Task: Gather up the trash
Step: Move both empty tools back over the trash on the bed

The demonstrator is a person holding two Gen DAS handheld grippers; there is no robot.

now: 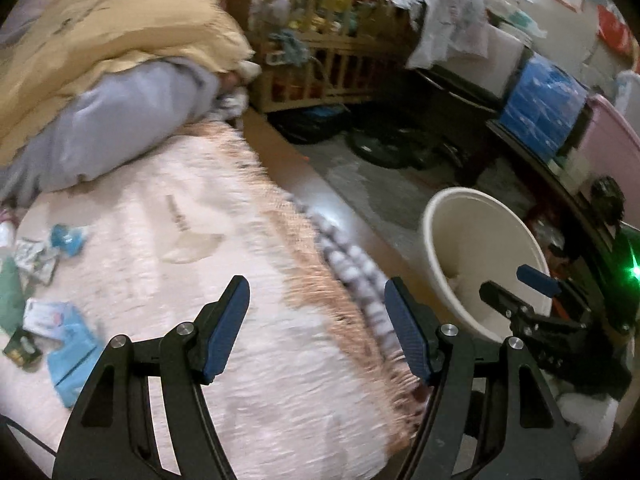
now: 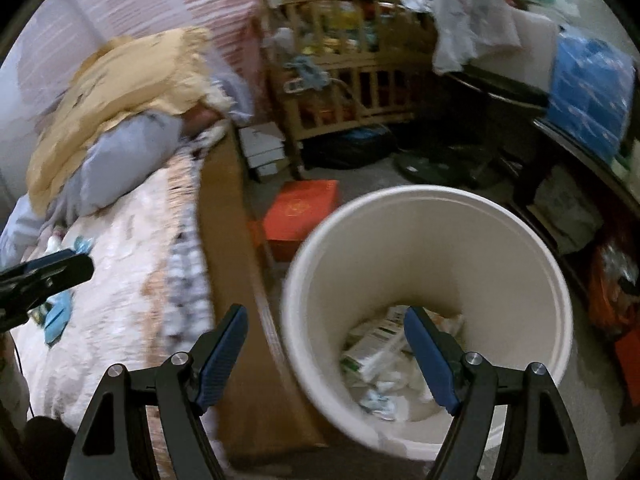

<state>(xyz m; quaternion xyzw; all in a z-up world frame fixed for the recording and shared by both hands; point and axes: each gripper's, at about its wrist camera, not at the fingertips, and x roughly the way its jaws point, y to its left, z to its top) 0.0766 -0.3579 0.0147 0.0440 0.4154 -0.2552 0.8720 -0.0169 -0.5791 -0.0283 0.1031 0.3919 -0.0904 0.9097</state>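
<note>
I am holding the left gripper (image 1: 316, 328) over the near edge of the pink fuzzy bedspread (image 1: 200, 280), blue-padded jaws standing well apart with nothing between them. I am keeping the right gripper (image 2: 326, 356) spread just as wide and empty, its right finger hanging over the mouth of the round cream plastic bin (image 2: 424, 216) and its left finger over the wooden bed edge.

Inside the bin, just past my right finger, crumpled white and green paper wrappers (image 2: 380, 356) are lying on the bottom. From the left wrist view, the same bin (image 1: 440, 216) is sitting to the right of my left tongs, on the floor beside the bed, and the right gripper (image 1: 516, 288) is showing above its rim.

Left of my left tongs, a scatter of blue and white packets and wrappers (image 1: 52, 300) is still lying on the bedspread. The left gripper (image 2: 44, 272) is poking into the right wrist view near that litter.

Farther off, a grey pillow under a yellow blanket (image 1: 112, 32) is sitting at the head of the bed. An orange flat box (image 2: 304, 212) is lying on the floor beyond the bin, with a wooden slatted crib (image 2: 352, 80) behind it.
</note>
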